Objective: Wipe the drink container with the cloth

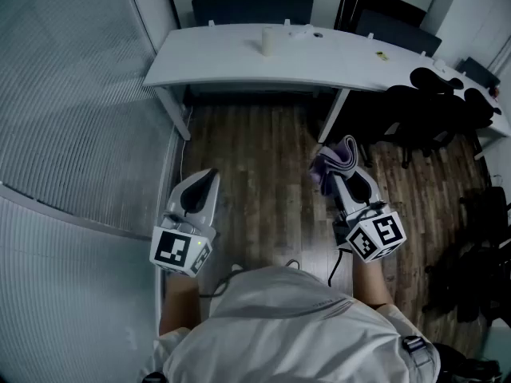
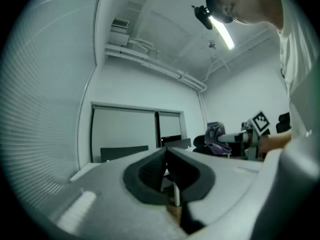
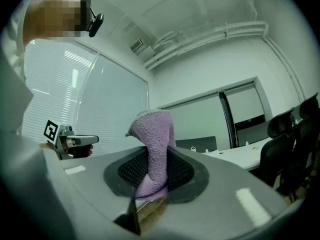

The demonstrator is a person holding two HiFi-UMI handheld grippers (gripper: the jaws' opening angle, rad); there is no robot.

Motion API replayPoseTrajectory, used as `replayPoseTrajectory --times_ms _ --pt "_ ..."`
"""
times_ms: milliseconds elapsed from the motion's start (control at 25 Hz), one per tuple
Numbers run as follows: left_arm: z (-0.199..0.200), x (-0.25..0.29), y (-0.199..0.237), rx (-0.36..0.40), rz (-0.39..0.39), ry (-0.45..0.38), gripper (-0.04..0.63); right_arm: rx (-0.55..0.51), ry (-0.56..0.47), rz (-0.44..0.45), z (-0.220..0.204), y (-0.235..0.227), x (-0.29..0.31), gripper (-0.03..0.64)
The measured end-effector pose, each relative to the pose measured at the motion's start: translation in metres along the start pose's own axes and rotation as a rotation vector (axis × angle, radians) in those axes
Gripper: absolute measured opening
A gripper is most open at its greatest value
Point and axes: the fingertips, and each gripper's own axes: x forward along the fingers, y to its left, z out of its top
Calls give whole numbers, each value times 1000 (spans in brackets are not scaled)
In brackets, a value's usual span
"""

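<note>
White table (image 1: 239, 66) sits well ahead of left gripper (image 1: 206, 178) and right gripper (image 1: 345, 174), with wood floor (image 1: 263, 182) below them.
Left: jaws fully together, nothing between. Right: clamped on purple cloth (image 1: 342, 156), which sticks up past the tips. Small white cylinder (image 1: 268, 41) stands on the table, far ahead, roughly between both.

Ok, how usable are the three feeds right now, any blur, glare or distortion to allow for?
Head view: sharp, even light, black chairs lose detail. Left gripper view: heavy fisheye, dark corners, ceiling lamp glares, near jaws soft. Right gripper view: same fisheye, cloth crisp, blinds bright.
</note>
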Motion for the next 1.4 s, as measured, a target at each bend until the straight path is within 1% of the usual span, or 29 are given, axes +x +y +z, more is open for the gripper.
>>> replayPoseTrajectory --times_ms 520,760,960,1400 --pt "1 -5 0 1 -2 4 3 1 8 0 -2 4 0 98" --pt "-2 -9 5 -3 -6 8 3 41 -10 -5 -3 6 1 98" --pt "-5 -15 9 -5 -11 8 3 43 -4 -7 -6 13 2 98" --pt "-13 -35 33 -27 1 6 3 49 23 -17 -15 34 16 98"
